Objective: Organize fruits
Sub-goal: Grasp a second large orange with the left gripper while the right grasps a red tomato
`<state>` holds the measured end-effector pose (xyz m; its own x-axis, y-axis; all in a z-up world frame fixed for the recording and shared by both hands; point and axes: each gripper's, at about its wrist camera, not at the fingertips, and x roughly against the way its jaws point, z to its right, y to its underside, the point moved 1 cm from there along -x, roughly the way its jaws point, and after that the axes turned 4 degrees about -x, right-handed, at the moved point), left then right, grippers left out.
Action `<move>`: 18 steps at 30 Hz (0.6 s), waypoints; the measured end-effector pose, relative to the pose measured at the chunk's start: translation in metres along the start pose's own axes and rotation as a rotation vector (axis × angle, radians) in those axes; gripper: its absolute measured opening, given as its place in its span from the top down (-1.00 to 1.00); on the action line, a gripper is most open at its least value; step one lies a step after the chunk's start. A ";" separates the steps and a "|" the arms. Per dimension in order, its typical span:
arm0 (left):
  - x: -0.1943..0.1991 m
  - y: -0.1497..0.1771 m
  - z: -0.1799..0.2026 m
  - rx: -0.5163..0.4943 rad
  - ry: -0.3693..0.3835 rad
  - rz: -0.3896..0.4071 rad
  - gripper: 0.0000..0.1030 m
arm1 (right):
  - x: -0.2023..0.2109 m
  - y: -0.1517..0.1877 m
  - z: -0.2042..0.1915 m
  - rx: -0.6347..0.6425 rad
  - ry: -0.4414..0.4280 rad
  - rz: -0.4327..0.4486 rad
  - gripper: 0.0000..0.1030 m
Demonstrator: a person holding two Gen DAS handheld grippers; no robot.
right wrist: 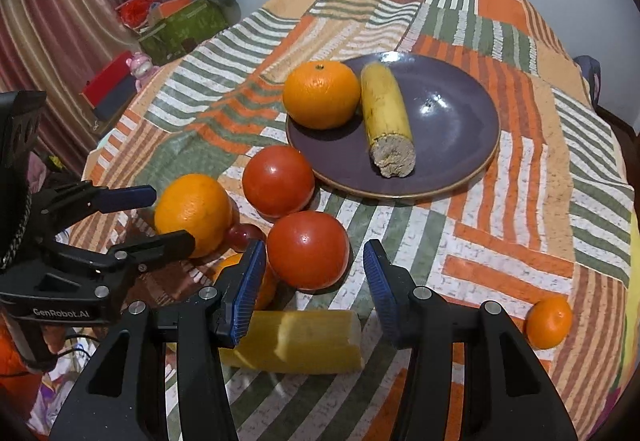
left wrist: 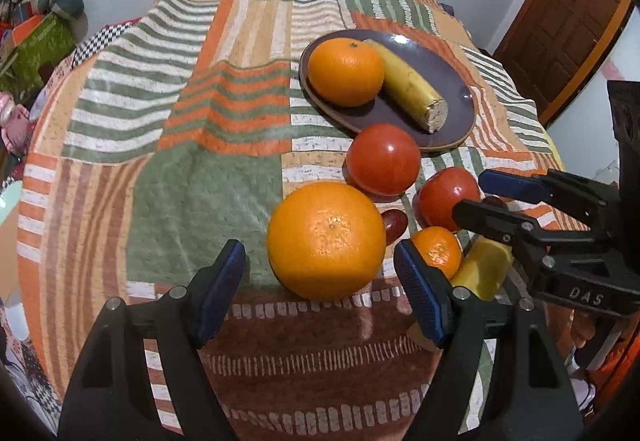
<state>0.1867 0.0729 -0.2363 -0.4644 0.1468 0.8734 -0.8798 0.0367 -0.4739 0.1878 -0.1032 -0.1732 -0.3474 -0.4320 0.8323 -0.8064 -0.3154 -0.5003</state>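
Meanwhile both claws gape wide, holding nothing: left gripper (left wrist: 320, 283) flanks the big orange (left wrist: 326, 239), right gripper (right wrist: 316, 291) nears a tomato (right wrist: 308, 249); plate (right wrist: 452, 145) mid-table.

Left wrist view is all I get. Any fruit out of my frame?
Observer: Yes. A small mandarin lies alone on the cloth, well apart from the other fruit.
Operator: Right gripper, open or shut? I only see it side-on.
Observer: Open, jaws spread wide. The nearer tomato sits at its tips, not gripped.
Operator: And the yellow thing half hidden behind my finger?
Observer: A banana piece, cut at one end, lying flat on the cloth under the right gripper.
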 end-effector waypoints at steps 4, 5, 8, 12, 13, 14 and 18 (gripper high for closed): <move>-0.009 -0.004 0.000 0.015 0.005 -0.004 -0.49 | -0.006 -0.001 0.000 0.005 -0.003 -0.003 0.08; -0.010 -0.004 -0.001 0.016 0.006 -0.004 -0.49 | -0.008 -0.002 0.000 0.004 -0.004 -0.005 0.08; -0.014 -0.005 -0.002 0.024 0.010 -0.002 -0.49 | -0.011 -0.004 0.002 -0.005 -0.021 -0.011 0.08; -0.016 -0.004 -0.002 0.025 0.014 0.009 -0.46 | -0.014 -0.005 -0.001 0.016 -0.021 -0.025 0.08; -0.016 -0.004 -0.002 0.022 0.018 0.012 -0.40 | -0.016 -0.005 -0.002 0.020 -0.020 -0.030 0.09; -0.016 -0.005 -0.001 0.019 0.024 0.013 -0.35 | -0.016 -0.004 -0.002 0.023 -0.015 -0.027 0.09; -0.015 -0.005 0.002 0.008 0.023 0.015 -0.28 | -0.015 -0.006 0.000 0.016 -0.021 -0.025 0.13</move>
<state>0.1981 0.0681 -0.2467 -0.4748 0.1700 0.8635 -0.8738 0.0264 -0.4857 0.1977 -0.0951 -0.1833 -0.3169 -0.4410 0.8397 -0.8069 -0.3400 -0.4830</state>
